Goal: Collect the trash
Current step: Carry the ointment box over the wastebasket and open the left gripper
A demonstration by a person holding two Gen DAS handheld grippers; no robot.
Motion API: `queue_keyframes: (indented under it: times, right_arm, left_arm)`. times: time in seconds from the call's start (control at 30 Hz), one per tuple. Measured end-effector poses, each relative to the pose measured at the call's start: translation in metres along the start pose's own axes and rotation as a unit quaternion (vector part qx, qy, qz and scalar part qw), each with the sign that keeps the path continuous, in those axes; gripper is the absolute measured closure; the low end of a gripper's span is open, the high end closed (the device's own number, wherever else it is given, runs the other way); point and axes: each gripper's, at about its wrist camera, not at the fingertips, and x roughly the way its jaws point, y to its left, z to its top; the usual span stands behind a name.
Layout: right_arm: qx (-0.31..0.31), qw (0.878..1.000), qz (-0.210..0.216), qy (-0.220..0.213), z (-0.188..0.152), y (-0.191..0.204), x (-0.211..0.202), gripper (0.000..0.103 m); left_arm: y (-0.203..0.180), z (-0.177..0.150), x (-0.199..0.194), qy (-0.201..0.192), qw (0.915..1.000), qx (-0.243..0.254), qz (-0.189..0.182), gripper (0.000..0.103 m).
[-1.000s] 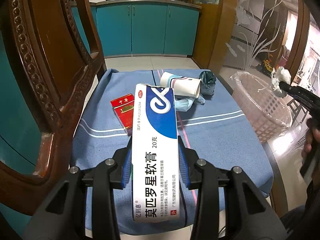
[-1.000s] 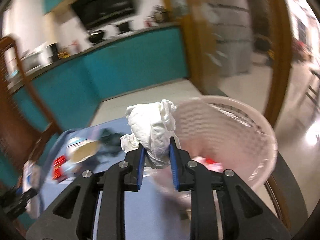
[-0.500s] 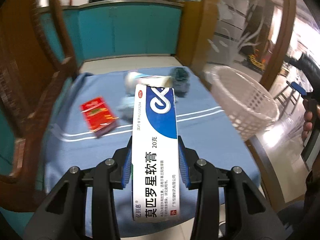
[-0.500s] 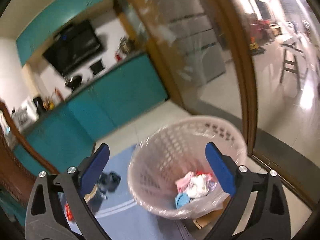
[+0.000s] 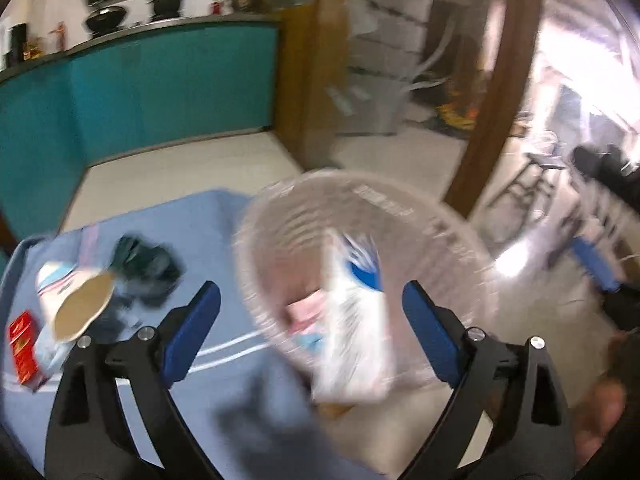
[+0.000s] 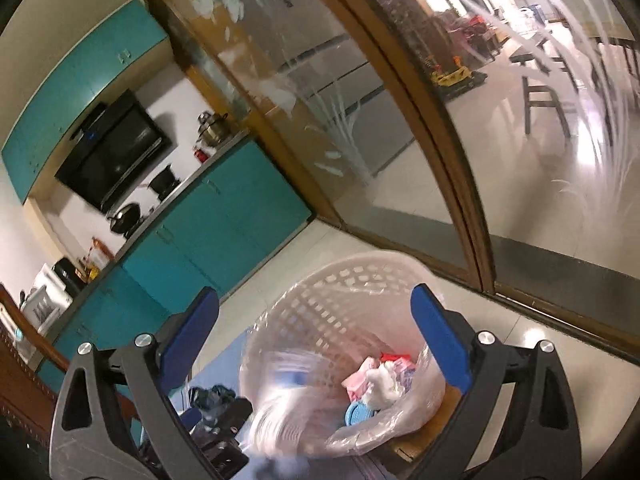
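The white-and-blue ointment box [image 5: 352, 320] appears motion-blurred inside the mouth of the pale lattice basket [image 5: 400, 200], between the spread fingers of the left tongs [image 5: 312, 312] and touching neither pad; whether it rests on anything cannot be told through the blur. In the right wrist view the same box is a whitish smear [image 6: 280, 400] at the basket's [image 6: 340, 280] 8 o'clock side. The basket is lined with clear plastic and holds a heap of trash [image 6: 376, 380] at its bottom: pink, white, red and blue scraps.

The left tongs stand wide apart, holding nothing. The right tongs [image 6: 316, 332] are likewise wide apart and hold nothing, hanging above the basket.

The basket sits at the edge of the counter, which is covered by a blue cloth [image 5: 216, 240] with white stripes. In the left view, at 9 o'clock from the basket, a paper cup [image 5: 72, 300] lies on its side with its mouth toward the camera. A dark crumpled thing [image 5: 148, 264] lies just beside it, and a red pack [image 5: 24, 344] lies at the far 9 o'clock edge of the picture. Teal cabinets [image 6: 208, 224] run behind.
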Motion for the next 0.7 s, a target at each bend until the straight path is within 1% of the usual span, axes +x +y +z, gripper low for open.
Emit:
queue_keyframes:
  times: [0.03,0.1,0.13,0.2,0.3,0.4,0.47,0.57,0.6,0.67,0.7]
  right_arm:
    - [-0.005,1.000,0.004,0.005,-0.001,0.002,0.001,0.008]
    - [-0.019,1.000,0.012,0.014,-0.004,0.008,0.003,0.008]
    - [-0.025,0.999,0.016,0.019,-0.007,0.012,0.004,0.008]
    - [-0.034,0.999,0.024,0.031,-0.012,0.020,0.006,0.008]
    - [-0.056,0.997,0.033,0.047,-0.022,0.035,0.010,0.008]
    - [-0.072,0.995,0.039,0.056,-0.027,0.045,0.013,0.008]
    - [-0.079,0.994,0.040,0.060,-0.030,0.050,0.015,0.008]
    - [-0.086,0.993,0.038,0.065,-0.033,0.052,0.020,0.008]
    - [-0.087,0.993,0.037,0.066,-0.034,0.053,0.021,0.008]
    - [-0.091,0.993,0.036,0.069,-0.038,0.055,0.022,0.008]
    - [-0.093,0.993,0.035,0.070,-0.039,0.056,0.022,0.008]
  left_arm:
    - [0.009,-0.006,0.000,0.003,0.9999,-0.012,0.001,0.011]
    - [0.033,-0.022,-0.007,0.000,0.9992,-0.034,0.019,0.011]
    - [0.054,-0.030,-0.015,-0.010,0.9984,-0.045,0.033,0.011]
    - [0.082,-0.036,-0.026,-0.027,0.9971,-0.051,0.050,0.011]
    - [0.125,-0.032,-0.036,-0.045,0.9957,-0.058,0.057,0.010]
    - [0.170,-0.024,-0.040,-0.043,0.9956,-0.058,0.060,0.010]
    - [0.189,-0.019,-0.038,-0.042,0.9956,-0.054,0.064,0.010]
    - [0.213,-0.016,-0.030,-0.027,0.9979,-0.046,0.037,0.009]
    - [0.218,-0.015,-0.022,-0.012,0.9988,-0.037,0.028,0.009]
    - [0.223,-0.015,-0.014,0.001,0.9997,-0.021,0.015,0.009]
    - [0.222,-0.015,-0.006,0.012,0.9999,-0.007,0.003,0.009]
